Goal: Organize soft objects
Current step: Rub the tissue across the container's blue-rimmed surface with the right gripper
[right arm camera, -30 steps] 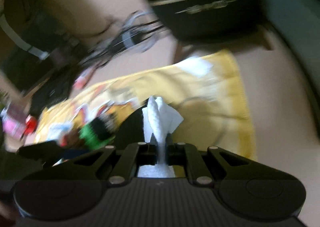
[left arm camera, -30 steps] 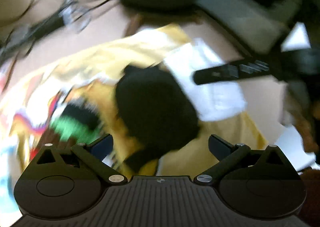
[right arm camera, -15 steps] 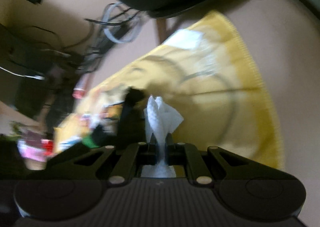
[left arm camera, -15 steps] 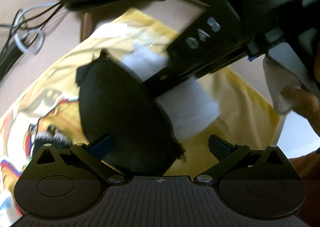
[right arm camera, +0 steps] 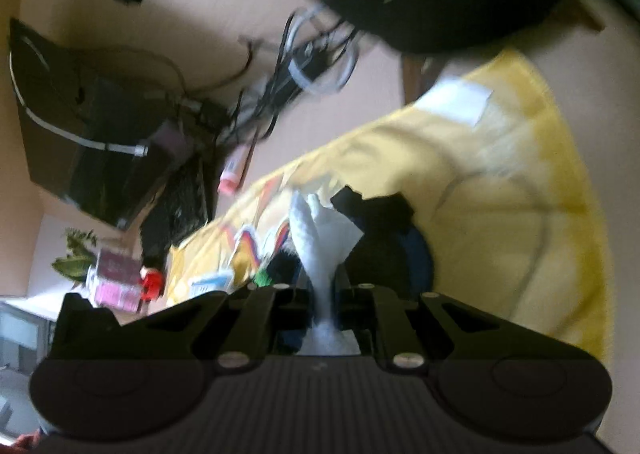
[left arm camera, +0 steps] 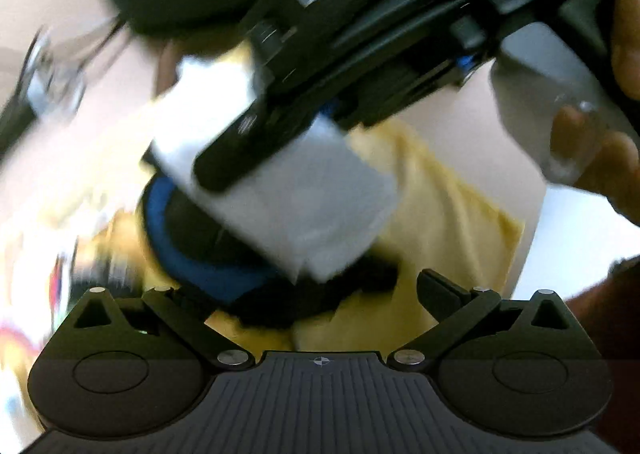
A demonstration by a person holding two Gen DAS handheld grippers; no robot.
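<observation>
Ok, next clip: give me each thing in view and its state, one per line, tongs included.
Left tongs: open, holding nothing.
Right tongs: shut on the white cloth.
White cloth: pinched, bunched, sticking up between the fingers.
Dark blue-edged item: lying on the yellow towel, partly under the white cloth.
Yellow towel: spread flat on the floor.
Cables: tangled on the floor beyond the towel.

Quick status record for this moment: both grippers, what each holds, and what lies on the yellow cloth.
left gripper: open, holding nothing
right gripper: shut on white cloth
white cloth position: hangs from the right gripper above the dark soft item, seen in the left wrist view
dark soft item: black with a blue edge, lying on the yellow cloth
yellow cloth: spread flat on the floor, printed pattern at one end
image quality: both views blurred by motion
</observation>
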